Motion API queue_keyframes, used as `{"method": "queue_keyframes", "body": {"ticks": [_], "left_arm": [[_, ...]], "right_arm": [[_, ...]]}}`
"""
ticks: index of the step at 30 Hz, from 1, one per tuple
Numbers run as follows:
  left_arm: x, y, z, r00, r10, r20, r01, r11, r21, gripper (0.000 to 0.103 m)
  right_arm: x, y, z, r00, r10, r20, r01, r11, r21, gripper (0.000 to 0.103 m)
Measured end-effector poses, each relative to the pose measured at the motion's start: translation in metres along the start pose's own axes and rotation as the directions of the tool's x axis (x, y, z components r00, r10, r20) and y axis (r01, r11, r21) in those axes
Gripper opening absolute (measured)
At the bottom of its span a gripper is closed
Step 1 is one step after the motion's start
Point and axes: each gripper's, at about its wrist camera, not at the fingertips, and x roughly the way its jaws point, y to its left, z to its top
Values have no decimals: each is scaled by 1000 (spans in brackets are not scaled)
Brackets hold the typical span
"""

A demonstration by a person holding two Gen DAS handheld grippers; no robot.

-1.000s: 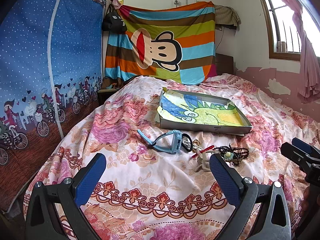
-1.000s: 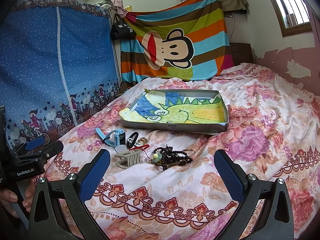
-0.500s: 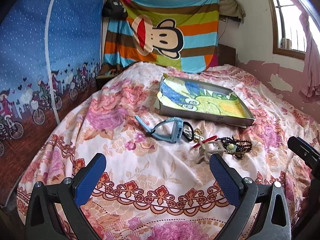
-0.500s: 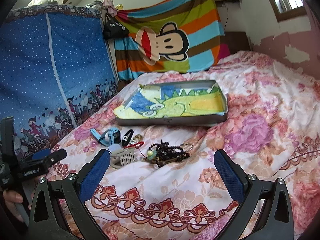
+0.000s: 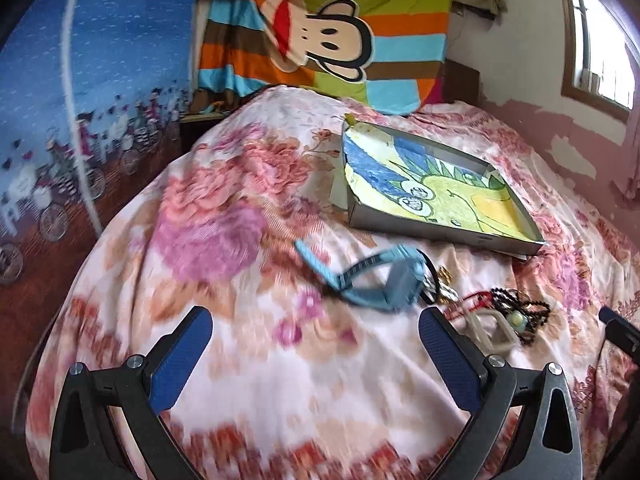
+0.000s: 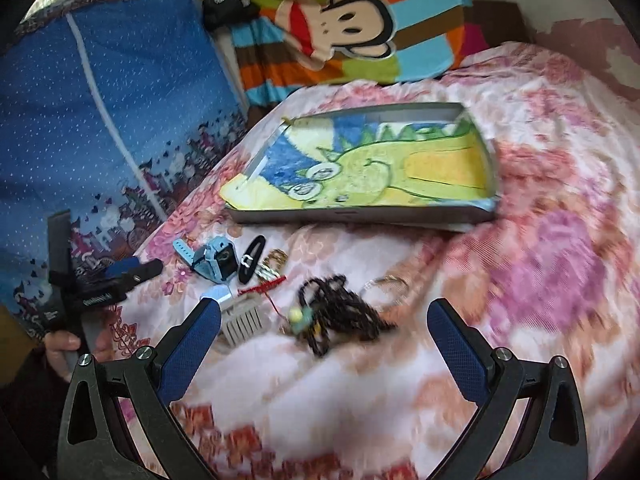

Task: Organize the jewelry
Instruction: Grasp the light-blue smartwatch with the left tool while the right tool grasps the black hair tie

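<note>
A small pile of jewelry lies on the floral bedspread: a light blue watch point(image 5: 384, 280) point(image 6: 214, 258), a black hair clip point(image 6: 252, 258), a red string piece point(image 6: 266, 286), a beige comb clip point(image 6: 242, 320) and a black bead necklace point(image 6: 340, 318) point(image 5: 516, 308). Behind them sits a shallow grey box tray point(image 5: 440, 236) point(image 6: 360, 216) lined with a dinosaur drawing. My left gripper point(image 5: 316, 352) is open and empty, just short of the watch. My right gripper point(image 6: 324, 344) is open and empty, just short of the beads.
A striped monkey blanket point(image 5: 328, 28) hangs at the head of the bed. A blue printed curtain point(image 5: 92, 72) runs along the left side. A window point(image 5: 600, 40) is at the right wall. The left gripper also shows at the left in the right wrist view point(image 6: 132, 272).
Both grippers have moved forward and down toward the jewelry pile, which now looks larger and closer. Both stay open. The items have not moved.
</note>
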Motion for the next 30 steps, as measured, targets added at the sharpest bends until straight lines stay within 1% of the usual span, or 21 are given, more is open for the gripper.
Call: {"method": "queue_keyframes", "body": {"ticks": [2, 3, 5, 6, 7, 8, 9, 10, 11, 12, 13, 14, 16, 17, 19, 21, 24, 26, 27, 29, 30], "left_arm": [[12, 0, 7, 1000, -25, -19, 25, 1000, 18, 103], [22, -1, 10, 998, -42, -39, 43, 998, 37, 103], [34, -3, 12, 996, -54, -67, 58, 997, 49, 101], [37, -3, 11, 995, -59, -77, 63, 997, 45, 98], [43, -3, 11, 993, -69, -94, 73, 997, 38, 94], [47, -3, 12, 992, -74, -107, 78, 996, 32, 91], [52, -2, 13, 990, -72, -118, 75, 997, 25, 86], [56, -2, 14, 989, -72, -128, 75, 997, 18, 81], [60, -2, 15, 987, -76, -141, 79, 997, 11, 79], [63, -2, 17, 986, -81, -147, 83, 997, 6, 74], [65, -4, 17, 985, -85, -150, 87, 996, 3, 69], [67, -5, 18, 984, -88, -155, 90, 996, 3, 67], [71, -9, 19, 982, -87, -165, 90, 996, 11, 62], [73, -12, 19, 982, -79, -172, 84, 996, 20, 61], [78, -14, 18, 981, -61, -185, 69, 997, 37, 54], [80, -15, 16, 980, -41, -196, 52, 997, 51, 50], [82, -13, 17, 979, -35, -199, 45, 998, 48, 48], [83, -11, 18, 979, -41, -199, 49, 998, 36, 46], [83, -10, 19, 979, -42, -198, 48, 998, 27, 44], [85, -7, 20, 979, -46, -197, 50, 999, 12, 41], [85, -5, 20, 979, -50, -196, 52, 999, 3, 38]], "right_arm": [[17, 3, 10, 999, 29, -36, -29, 1000, -11, 88], [28, 6, 15, 997, 47, -56, -48, 999, -14, 85], [45, 12, 22, 992, 81, -92, -82, 996, -15, 73], [55, 15, 25, 989, 99, -108, -102, 995, -15, 71], [62, 18, 27, 986, 116, -122, -118, 993, -13, 65], [72, 22, 30, 981, 135, -141, -138, 990, -10, 60], [82, 26, 33, 976, 152, -158, -155, 988, -9, 58], [88, 29, 35, 972, 162, -170, -166, 986, -7, 53], [98, 34, 37, 967, 171, -187, -176, 984, -6, 48], [108, 38, 39, 961, 184, -206, -189, 982, -2, 46], [117, 41, 41, 955, 195, -222, -199, 980, 4, 41], [126, 45, 42, 950, 203, -237, -207, 978, 6, 37], [140, 50, 44, 940, 209, -269, -215, 976, 6, 30], [145, 50, 44, 936, 212, -281, -220, 976, 6, 29], [156, 53, 46, 926, 222, -307, -230, 973, 10, 27], [165, 57, 47, 917, 226, -328, -235, 972, 12, 27], [176, 64, 50, 908, 237, -347, -247, 969, 15, 27], [182, 67, 51, 903, 230, -363, -245, 970, 5, 27], [186, 70, 51, 900, 220, -376, -237, 971, -1, 25], [192, 70, 50, 895, 200, -399, -219, 976, -5, 17], [195, 71, 49, 893, 193, -406, -212, 977, -3, 16]]}}
